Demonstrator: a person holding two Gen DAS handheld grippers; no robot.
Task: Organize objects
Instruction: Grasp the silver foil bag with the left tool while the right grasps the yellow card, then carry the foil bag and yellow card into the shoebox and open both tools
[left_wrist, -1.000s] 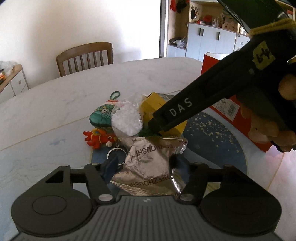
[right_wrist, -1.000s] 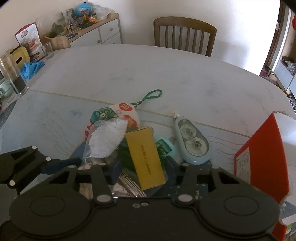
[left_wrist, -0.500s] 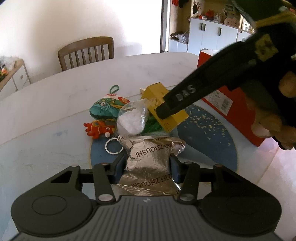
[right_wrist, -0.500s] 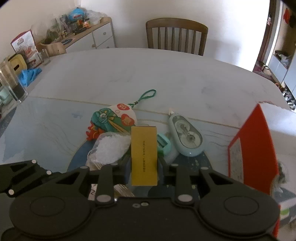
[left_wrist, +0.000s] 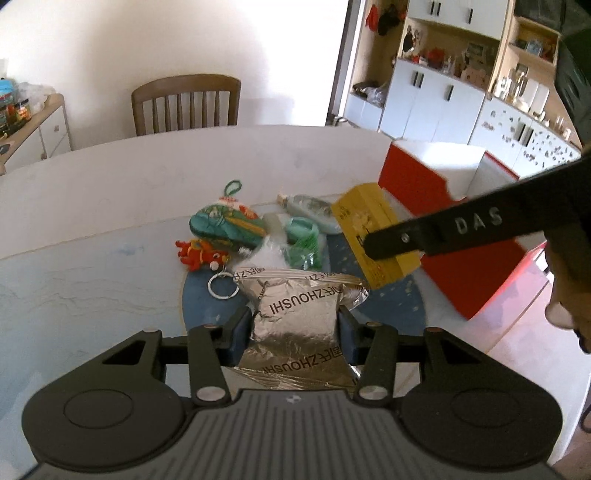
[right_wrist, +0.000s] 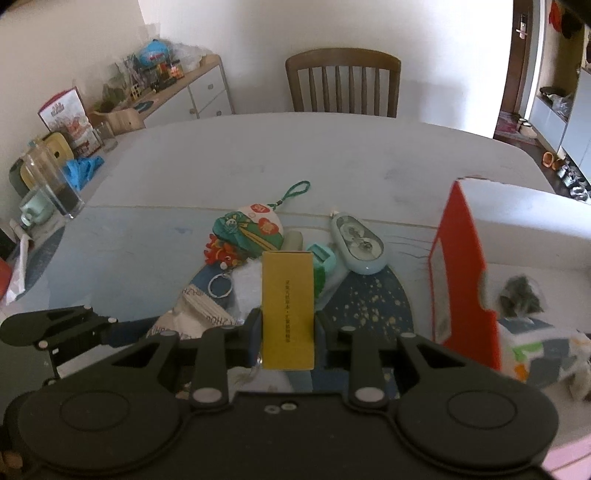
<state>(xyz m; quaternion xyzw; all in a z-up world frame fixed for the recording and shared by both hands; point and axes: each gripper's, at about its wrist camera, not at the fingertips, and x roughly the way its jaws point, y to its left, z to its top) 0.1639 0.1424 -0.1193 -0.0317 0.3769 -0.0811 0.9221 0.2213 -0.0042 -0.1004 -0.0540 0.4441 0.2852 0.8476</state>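
The left gripper (left_wrist: 295, 332) was squeezing a shiny silver foil packet (left_wrist: 299, 317) between its two blue pads, and the packet was lifted above the round blue mat (left_wrist: 399, 299). The right gripper (right_wrist: 288, 334) was squeezing a yellow box (right_wrist: 287, 306) that stood upright between its fingers, also up off the mat. From the left camera the yellow box (left_wrist: 373, 236) showed in the air, pinched by a black finger marked DAS. Both grippers had just been closing, each with its thing between the pads.

On the table (right_wrist: 295, 147) a small pile was left at the far edge of the mat: a green and red cloth charm (right_wrist: 251, 232) with a green loop, a little red toy with a key ring (right_wrist: 221, 254), a pale green tape roller (right_wrist: 358, 247), and a small clear bag of white bits (left_wrist: 269, 254). A red and white box (right_wrist: 461, 280) stood at the right, near the mat. A wooden chair (right_wrist: 343, 81) stood at the far side of the table.
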